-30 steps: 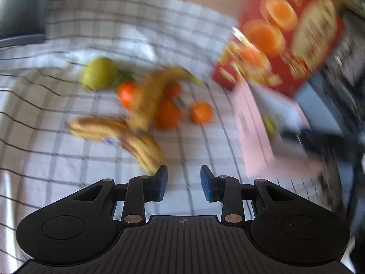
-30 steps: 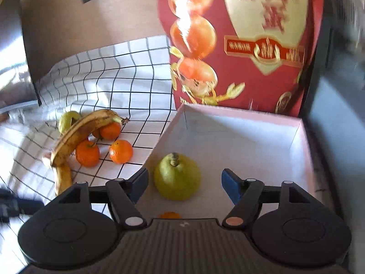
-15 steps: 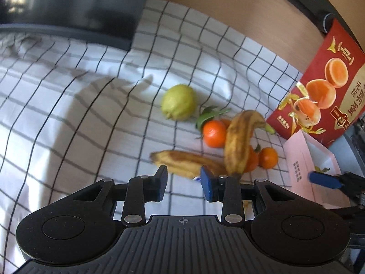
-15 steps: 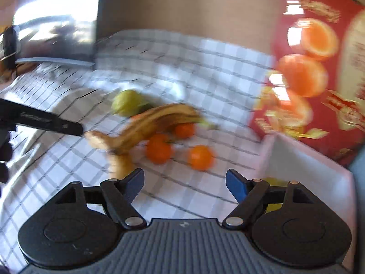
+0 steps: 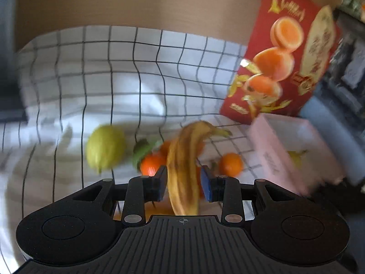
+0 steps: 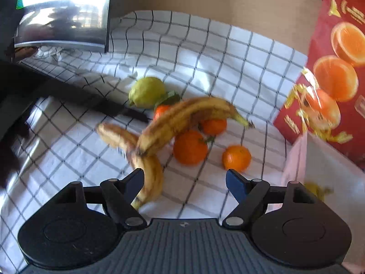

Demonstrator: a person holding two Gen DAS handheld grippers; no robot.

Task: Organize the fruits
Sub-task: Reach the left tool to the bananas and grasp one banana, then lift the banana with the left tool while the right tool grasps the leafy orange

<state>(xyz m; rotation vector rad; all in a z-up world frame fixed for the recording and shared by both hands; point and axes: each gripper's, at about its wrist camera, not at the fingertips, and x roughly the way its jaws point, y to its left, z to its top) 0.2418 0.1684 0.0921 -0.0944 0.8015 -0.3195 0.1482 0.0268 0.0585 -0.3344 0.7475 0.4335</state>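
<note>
On the checked cloth (image 6: 205, 52) lie a spotted banana (image 6: 182, 119) resting across other fruit, a second banana (image 6: 148, 171) under it, a yellow-green lemon (image 6: 147, 91) and three oranges (image 6: 190, 150). My left gripper (image 5: 183, 183) is open with its pads either side of the top banana (image 5: 182, 171), not touching. The lemon (image 5: 106, 148) sits to its left. My right gripper (image 6: 184, 182) is wide open and empty above the cloth, near the lower banana. The pink box (image 5: 294, 150) at the right holds a green fruit (image 5: 295, 157).
A red fruit-print box lid (image 5: 285, 52) stands upright behind the pink box (image 6: 324, 171). A dark monitor (image 6: 63, 18) stands at the back left. The left gripper's arm (image 6: 68, 91) crosses the right wrist view from the left. A wooden wall runs behind.
My left gripper has moved in over the fruit pile and now straddles the top banana. My right gripper has swung away from the pink box, leaving the pear inside, and faces the pile.
</note>
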